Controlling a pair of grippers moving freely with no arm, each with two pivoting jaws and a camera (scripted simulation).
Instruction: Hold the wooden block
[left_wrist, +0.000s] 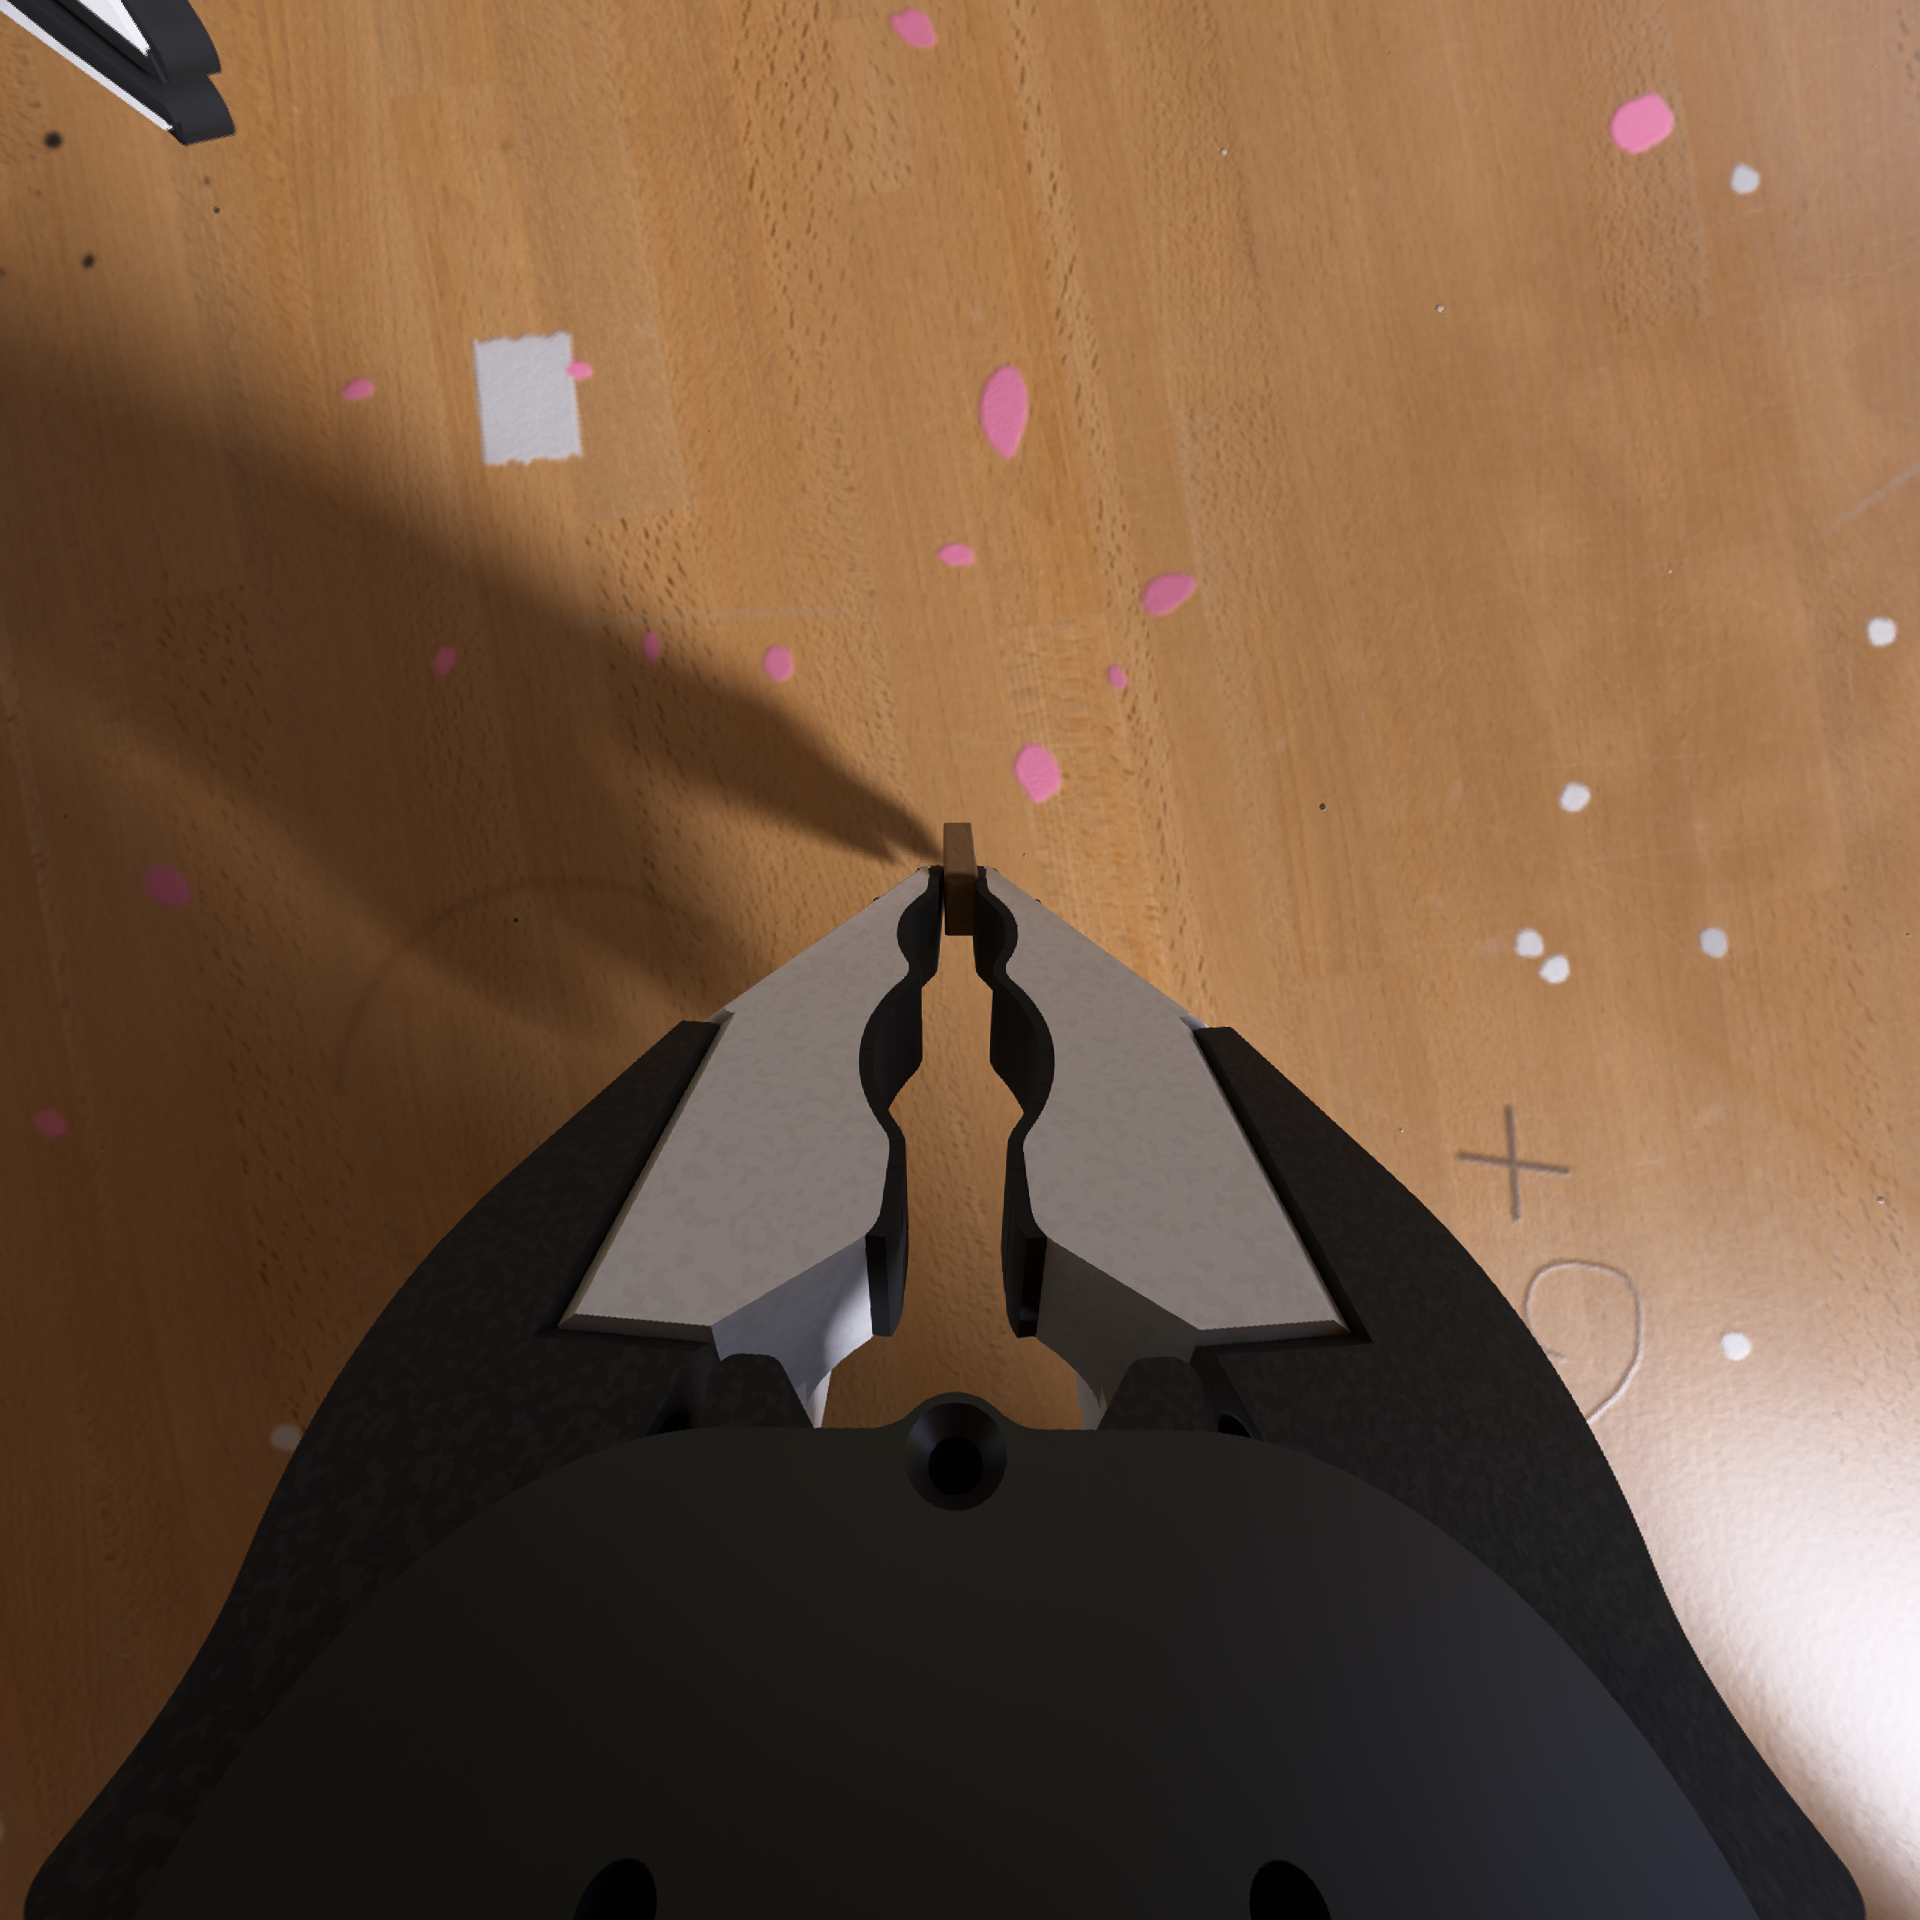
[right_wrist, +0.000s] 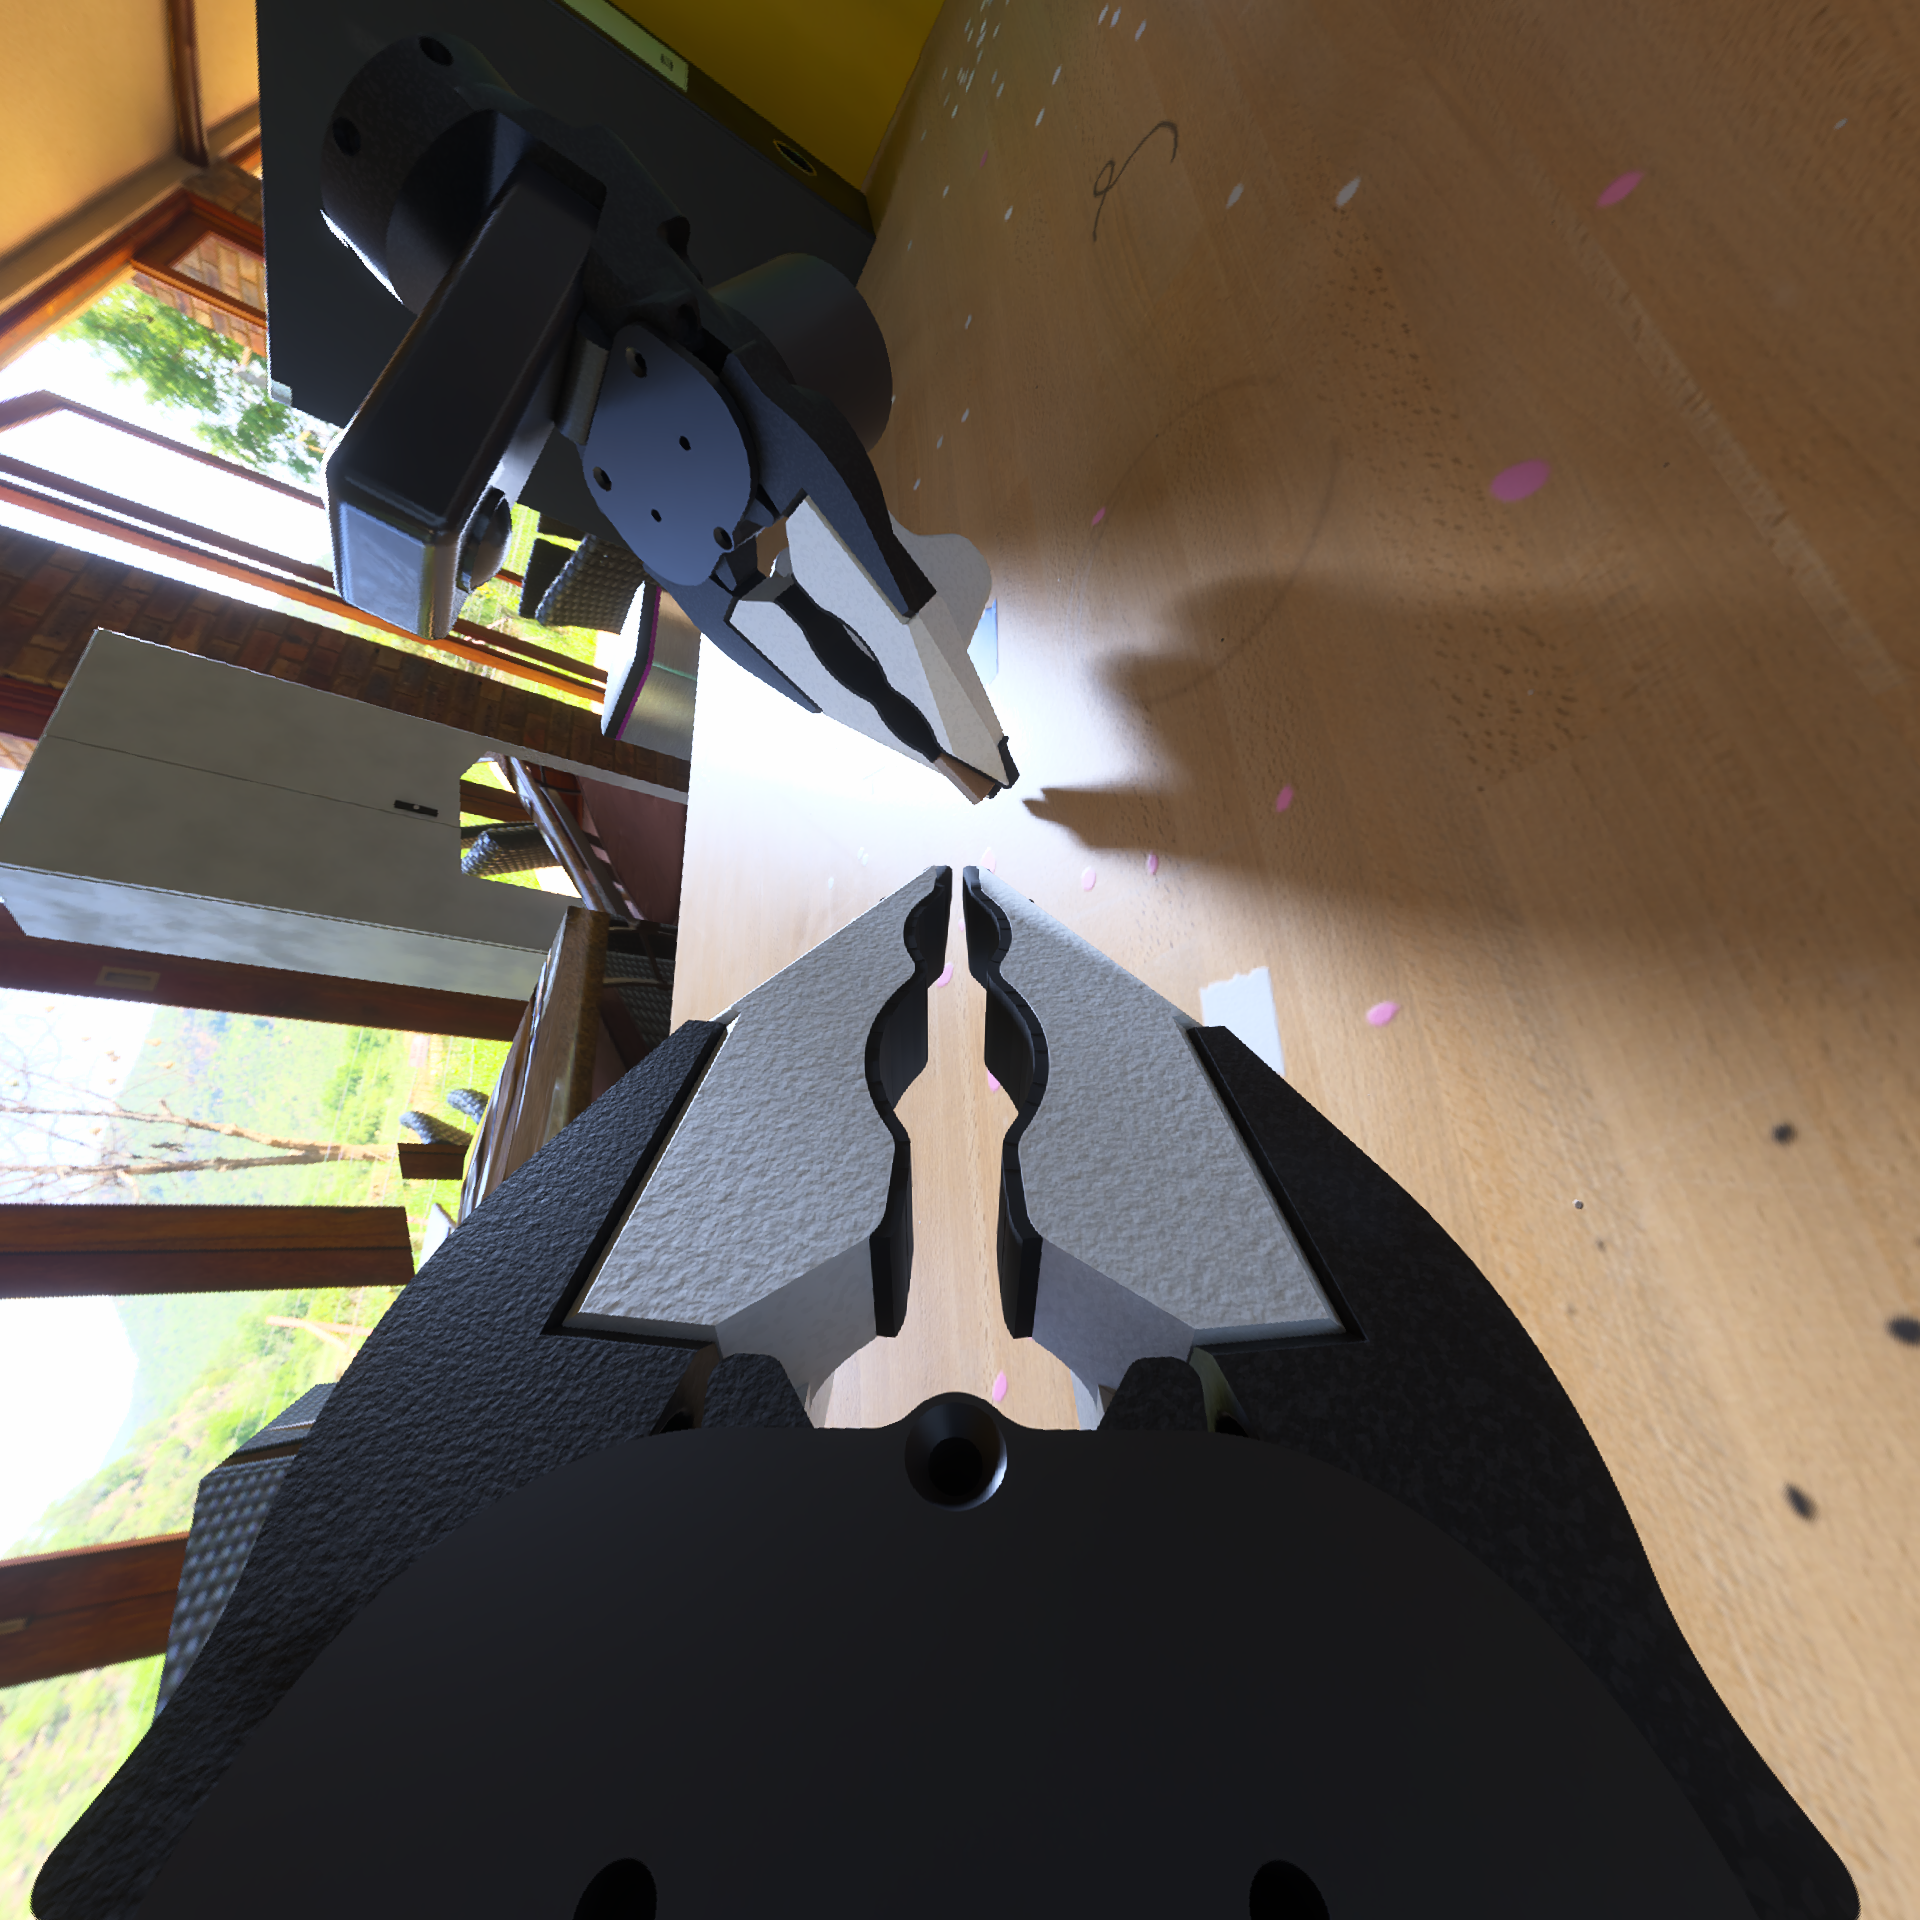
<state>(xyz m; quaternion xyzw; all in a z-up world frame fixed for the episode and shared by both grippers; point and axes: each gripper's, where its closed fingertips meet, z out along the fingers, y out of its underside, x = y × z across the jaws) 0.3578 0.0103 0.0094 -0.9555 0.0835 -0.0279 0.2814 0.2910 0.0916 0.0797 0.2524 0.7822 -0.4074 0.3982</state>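
In the left wrist view my left gripper (left_wrist: 957, 883) is shut on a small thin wooden block (left_wrist: 957, 854), pinched at the fingertips and held above the wooden table (left_wrist: 1351, 468). The block's top end sticks out past the tips. In the right wrist view my right gripper (right_wrist: 957, 878) is shut with nothing between its fingers, a narrow slit showing at the tips. The left gripper (right_wrist: 982, 774) shows there too, just beyond my right tips, with the block (right_wrist: 971, 781) between its fingertips.
The table bears pink and white paint spots, a white tape patch (left_wrist: 527, 399) and pencil marks (left_wrist: 1512, 1158). A dark box with a yellow side (right_wrist: 727, 135) stands at the far end of the table. The right gripper's tip (left_wrist: 156, 73) shows at the top left.
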